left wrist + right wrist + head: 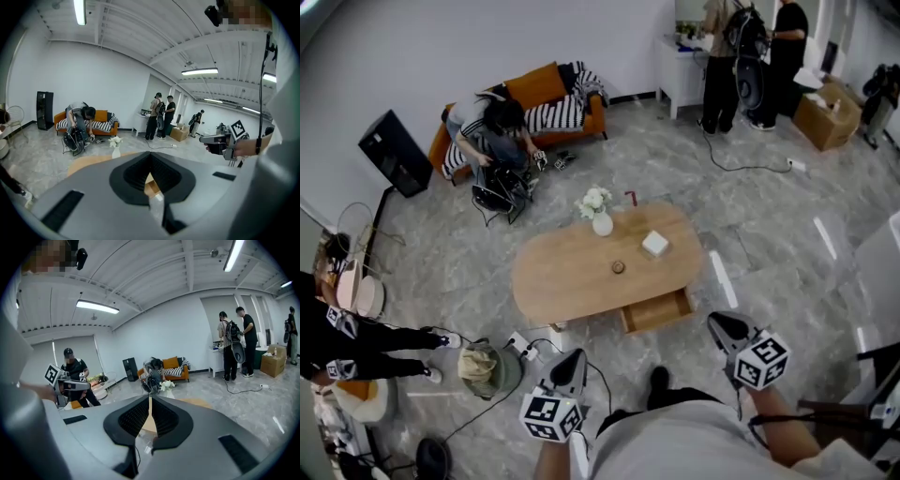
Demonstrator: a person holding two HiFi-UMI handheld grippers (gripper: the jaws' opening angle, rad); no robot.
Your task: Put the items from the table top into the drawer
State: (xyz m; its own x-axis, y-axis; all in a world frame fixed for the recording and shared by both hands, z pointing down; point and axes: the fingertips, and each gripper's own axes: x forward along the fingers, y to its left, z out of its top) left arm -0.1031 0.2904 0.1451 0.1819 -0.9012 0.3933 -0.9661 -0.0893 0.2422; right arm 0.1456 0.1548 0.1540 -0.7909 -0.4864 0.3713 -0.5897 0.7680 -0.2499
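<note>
You hold both grippers low in the head view: your left gripper (573, 359) sits at the bottom, just left of centre, and your right gripper (722, 324) sits at the lower right, a little higher in the frame. Both point toward the top of the picture and tilt slightly downward. In each gripper view the two dark jaws meet at their tips with nothing between them, so both are closed and empty. Your left forearm (551, 461) and right forearm (780, 424) come in from the bottom edge on either side of your torso (694, 450).
</note>
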